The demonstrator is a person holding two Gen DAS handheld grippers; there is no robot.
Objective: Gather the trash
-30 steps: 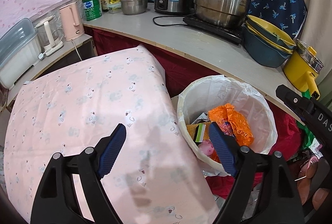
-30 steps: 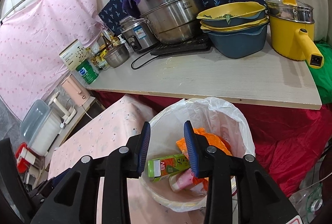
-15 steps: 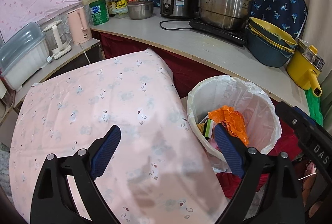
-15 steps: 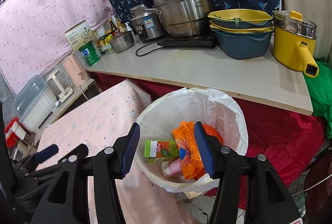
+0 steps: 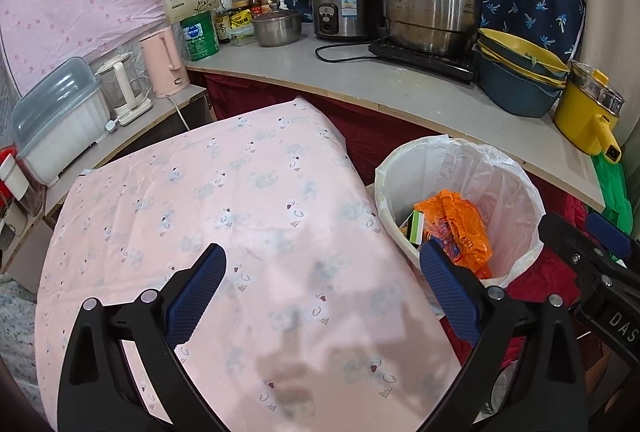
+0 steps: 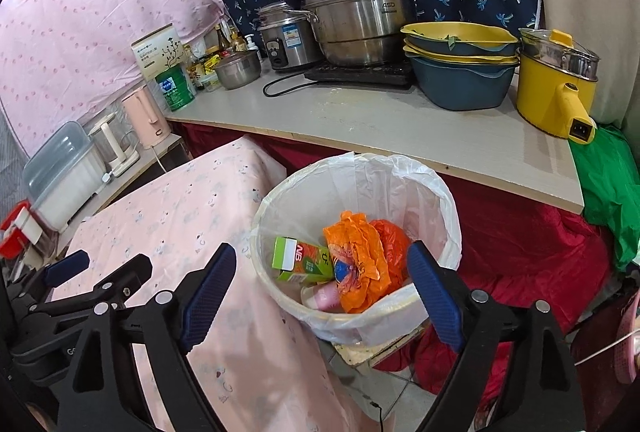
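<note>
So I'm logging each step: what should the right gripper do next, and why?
Probably draw back from the bin: the right gripper is open and empty, and the green carton and orange bag lie inside. The left gripper is open too.

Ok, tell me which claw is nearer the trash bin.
Right. The right claw hangs open directly above the trash bin; the left claw is open over the pink tablecloth, beside the bin.
</note>
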